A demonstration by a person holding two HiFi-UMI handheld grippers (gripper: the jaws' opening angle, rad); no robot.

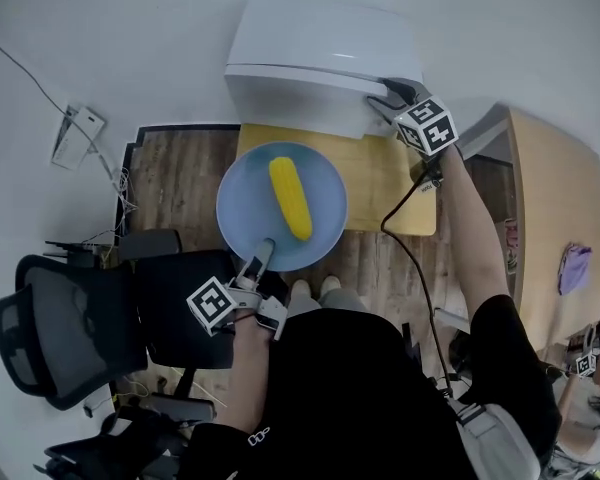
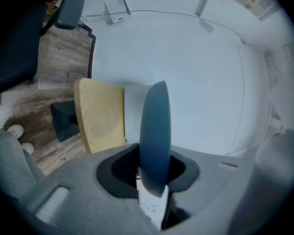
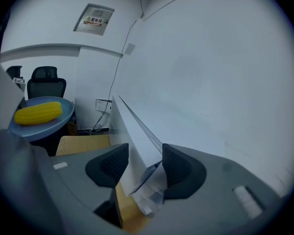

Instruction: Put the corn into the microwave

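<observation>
A yellow corn cob point(image 1: 291, 198) lies on a round blue plate point(image 1: 245, 223). My left gripper point(image 1: 263, 253) is shut on the plate's near rim and holds it level in front of the white microwave point(image 1: 310, 58). In the left gripper view the plate's rim point(image 2: 155, 136) stands edge-on between the jaws of the left gripper point(image 2: 154, 173). My right gripper point(image 1: 385, 98) is at the microwave's front right corner. In the right gripper view the right gripper point(image 3: 142, 163) stands open, with an edge of the microwave point(image 3: 137, 136) between its jaws. The corn point(image 3: 38, 112) and plate point(image 3: 36, 129) show at the left.
The microwave stands on a small light wooden table point(image 1: 380, 183) against a white wall. A black office chair point(image 1: 70, 318) is at my lower left. A socket box with cables point(image 1: 77, 128) hangs on the wall at the left. Another wooden table point(image 1: 550, 218) stands to the right.
</observation>
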